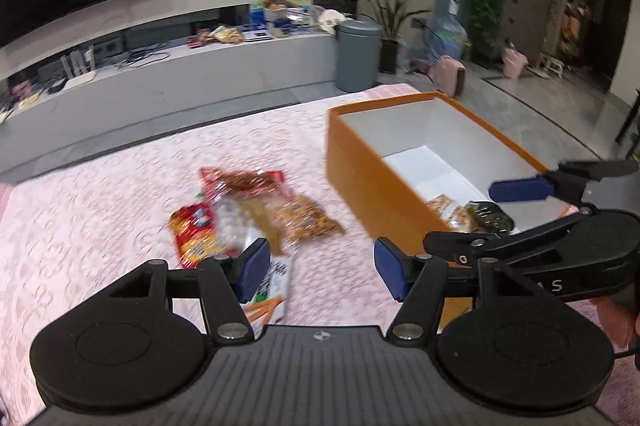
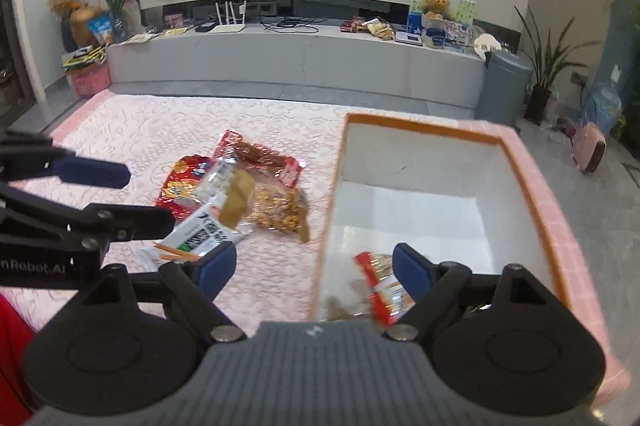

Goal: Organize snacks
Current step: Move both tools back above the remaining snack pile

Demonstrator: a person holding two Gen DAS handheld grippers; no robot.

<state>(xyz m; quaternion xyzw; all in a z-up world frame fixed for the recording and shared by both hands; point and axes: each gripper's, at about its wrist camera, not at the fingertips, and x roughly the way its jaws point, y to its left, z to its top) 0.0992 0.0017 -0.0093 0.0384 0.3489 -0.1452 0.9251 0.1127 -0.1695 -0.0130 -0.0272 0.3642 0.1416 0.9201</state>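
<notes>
While both sets of jaws stand wide apart, nothing is held between them. No earlier look is given, so only this moment is told.

The left gripper (image 1: 316,268) hangs over the pink lacy cloth (image 1: 120,193), close to the pile of snacks (image 1: 248,214). Its blue pads (image 1: 252,268) press on nothing. A white packet with orange sticks (image 1: 276,286) lies just under the left pad.

The right gripper (image 2: 316,272) hangs over the near end of the orange box (image 2: 532,193). A red and white snack packet (image 2: 384,286) lies in the box, between the jaws but not pinched. In the left wrist view, a dark green packet (image 1: 490,216) and an orange-brown packet (image 1: 440,205) also lie in the box.

The pile sits on the cloth, just beside the box on its left. It has a red packet (image 2: 180,185), a clear packet with brown strips (image 2: 260,157) and a clear bag of golden-brown bits (image 2: 276,209). These lie on top of each other. The pictures are blurry, so the words on the packets cannot be read.

Farther back there is a long grey TV bench (image 2: 296,61) with a teddy bear (image 2: 436,5) on it. A grey bin (image 2: 502,85) stands near its end.
</notes>
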